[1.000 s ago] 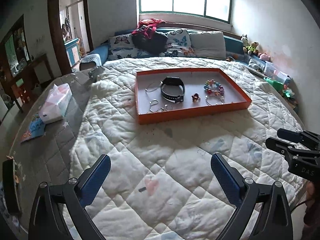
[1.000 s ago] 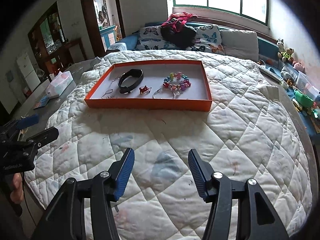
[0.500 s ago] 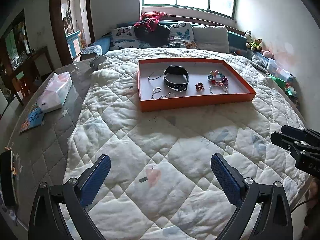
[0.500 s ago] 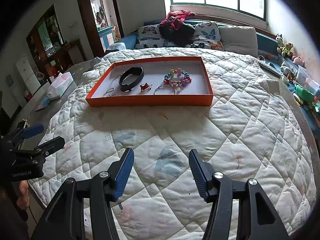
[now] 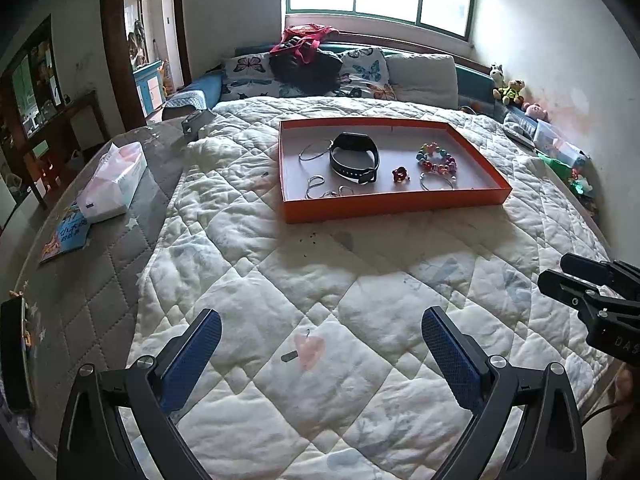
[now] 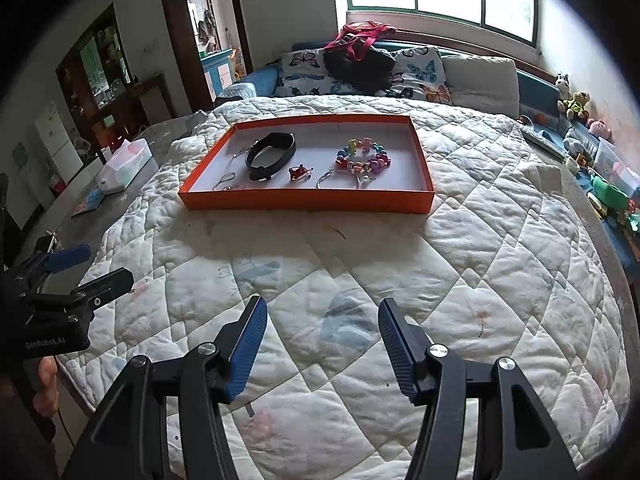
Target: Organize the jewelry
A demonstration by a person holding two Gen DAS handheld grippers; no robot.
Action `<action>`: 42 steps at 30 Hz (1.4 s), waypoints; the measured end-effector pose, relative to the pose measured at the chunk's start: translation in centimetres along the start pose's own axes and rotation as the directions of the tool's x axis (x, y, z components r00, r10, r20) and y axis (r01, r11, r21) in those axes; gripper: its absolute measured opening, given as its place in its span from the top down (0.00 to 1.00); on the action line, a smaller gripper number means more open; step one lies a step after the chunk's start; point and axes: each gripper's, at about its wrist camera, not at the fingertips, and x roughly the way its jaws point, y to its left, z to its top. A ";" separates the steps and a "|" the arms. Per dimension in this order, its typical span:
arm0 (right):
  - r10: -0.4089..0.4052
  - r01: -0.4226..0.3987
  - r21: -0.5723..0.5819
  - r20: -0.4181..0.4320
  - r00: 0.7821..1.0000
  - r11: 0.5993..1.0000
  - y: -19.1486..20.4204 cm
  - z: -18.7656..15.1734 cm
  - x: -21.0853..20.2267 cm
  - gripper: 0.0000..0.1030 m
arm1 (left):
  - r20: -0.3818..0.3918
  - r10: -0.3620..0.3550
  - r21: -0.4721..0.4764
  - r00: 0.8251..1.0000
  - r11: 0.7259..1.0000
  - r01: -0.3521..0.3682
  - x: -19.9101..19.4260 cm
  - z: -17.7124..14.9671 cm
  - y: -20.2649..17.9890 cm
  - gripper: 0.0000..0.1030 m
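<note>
An orange tray (image 5: 390, 205) (image 6: 308, 203) lies on the white quilted bed ahead of both grippers. Inside it are a black wristband (image 5: 354, 157) (image 6: 271, 155), a colourful bead bracelet (image 5: 437, 158) (image 6: 362, 157), a small red charm (image 5: 400, 175) (image 6: 300, 172) and several thin silver rings and bangles (image 5: 316, 149) (image 6: 335, 177). My left gripper (image 5: 320, 334) hangs open over the near quilt, nothing between its blue pads. My right gripper (image 6: 322, 322) also stands open and empty, well short of the tray. Each gripper shows at the edge of the other's view.
A tissue pack (image 5: 114, 180) and a booklet (image 5: 66, 236) lie on the grey mattress strip at left. Pillows and a red bag (image 5: 304, 46) sit at the headboard. Toys and boxes (image 6: 600, 160) line the right wall. A dark phone-like object (image 5: 14, 354) lies at far left.
In the left wrist view the tray has slid lower and the headboard shows more, as the left gripper tipped up slightly. The right gripper holds still. Both stay open.
</note>
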 end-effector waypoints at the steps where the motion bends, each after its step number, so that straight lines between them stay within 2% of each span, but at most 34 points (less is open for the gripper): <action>1: 0.000 0.000 -0.002 -0.001 1.000 1.000 0.1 0.0 0.0 0.38 | 0.001 0.000 0.000 1.000 1.000 0.000 0.0 0.0 0.0 0.00; 42: 0.009 -0.010 -0.026 -0.013 1.000 1.000 1.0 -0.5 0.3 0.37 | -0.013 -0.005 -0.007 1.000 1.000 0.005 0.3 -0.3 -0.4 0.00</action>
